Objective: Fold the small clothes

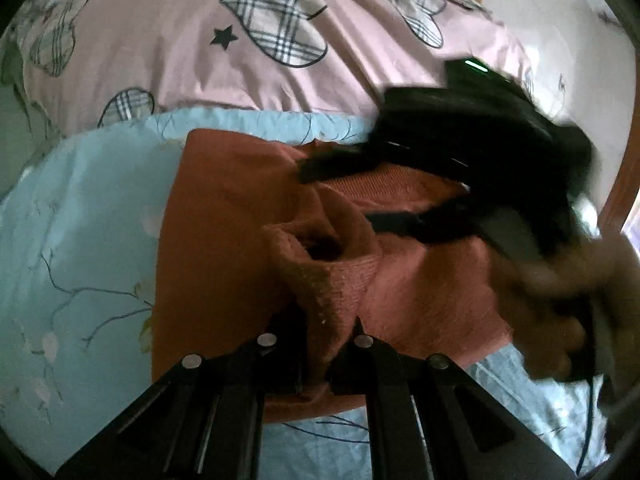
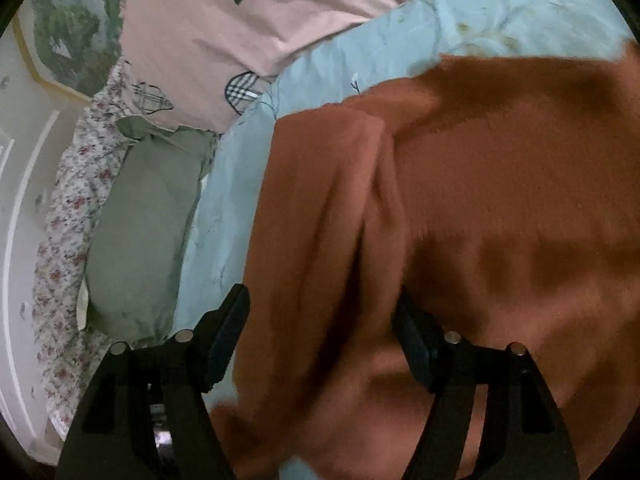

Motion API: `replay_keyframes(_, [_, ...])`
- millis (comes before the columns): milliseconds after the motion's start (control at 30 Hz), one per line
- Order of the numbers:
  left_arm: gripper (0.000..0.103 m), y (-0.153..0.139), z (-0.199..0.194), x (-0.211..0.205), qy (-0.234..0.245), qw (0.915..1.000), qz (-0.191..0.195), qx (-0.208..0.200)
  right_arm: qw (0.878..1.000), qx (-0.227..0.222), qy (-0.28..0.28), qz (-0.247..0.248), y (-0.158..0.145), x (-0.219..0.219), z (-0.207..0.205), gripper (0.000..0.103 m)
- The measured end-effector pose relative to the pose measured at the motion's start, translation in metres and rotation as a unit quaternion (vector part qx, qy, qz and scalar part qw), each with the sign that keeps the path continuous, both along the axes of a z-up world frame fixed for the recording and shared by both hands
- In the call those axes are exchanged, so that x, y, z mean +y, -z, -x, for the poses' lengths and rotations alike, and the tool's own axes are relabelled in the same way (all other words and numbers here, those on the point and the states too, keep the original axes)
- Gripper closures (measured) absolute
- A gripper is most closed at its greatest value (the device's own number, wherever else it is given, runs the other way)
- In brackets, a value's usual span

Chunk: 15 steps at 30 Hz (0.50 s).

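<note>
A rust-orange knitted garment [image 1: 224,220] lies on a light blue floral bedspread [image 1: 80,220]. My left gripper [image 1: 324,328] is shut on a raised fold of the garment at its near edge, beside a sleeve opening [image 1: 320,246]. My right gripper [image 1: 344,192] reaches in from the right, blurred, with its fingers open over the garment's far part. In the right wrist view the right gripper [image 2: 324,300] is open, its fingers straddling the garment [image 2: 500,200] close below.
A pink quilt with plaid hearts [image 1: 200,40] lies behind the bedspread. A grey-green pillow [image 2: 140,240] and a floral pillow [image 2: 60,260] lie at the left, by a white headboard [image 2: 16,240]. A framed picture [image 2: 68,28] hangs on the wall.
</note>
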<state>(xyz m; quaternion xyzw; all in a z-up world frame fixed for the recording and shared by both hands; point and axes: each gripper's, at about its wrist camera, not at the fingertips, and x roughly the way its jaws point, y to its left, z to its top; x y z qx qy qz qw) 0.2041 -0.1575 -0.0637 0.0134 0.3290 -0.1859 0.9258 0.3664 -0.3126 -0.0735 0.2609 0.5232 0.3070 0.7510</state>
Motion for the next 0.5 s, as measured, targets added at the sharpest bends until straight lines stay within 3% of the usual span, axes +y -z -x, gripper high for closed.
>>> replay_keyframes(33, [0.097,0.0,0.002,-0.001,0.003,1.0,-0.005,-0.003,1.0,-0.005,0.0,0.013,0.0,0.005,-0.006,0.067])
replay_keyframes(67, [0.097,0.001,0.002,-0.001,0.004,1.0,-0.007,-0.004,1.0,-0.007,-0.001,0.019,0.001,0.007,-0.01,0.076])
replay_keyframes(133, [0.097,0.001,0.002,-0.002,0.007,0.9999,-0.009,-0.002,1.0,-0.022,-0.006,0.021,-0.007,0.007,-0.012,0.084])
replay_keyframes(233, [0.097,-0.003,0.003,-0.005,0.012,0.9998,-0.016,-0.005,0.997,-0.076,-0.004,0.027,-0.04,-0.012,0.002,0.085])
replay_keyframes(333, [0.097,-0.026,0.008,-0.014,0.024,0.9996,-0.009,-0.015,0.992,-0.118,0.015,0.037,-0.072,-0.05,0.015,0.085])
replay_keyframes(500, [0.096,-0.05,0.015,-0.055,0.072,0.9968,0.03,-0.022,0.987,-0.12,0.047,0.096,-0.073,-0.111,0.027,0.085])
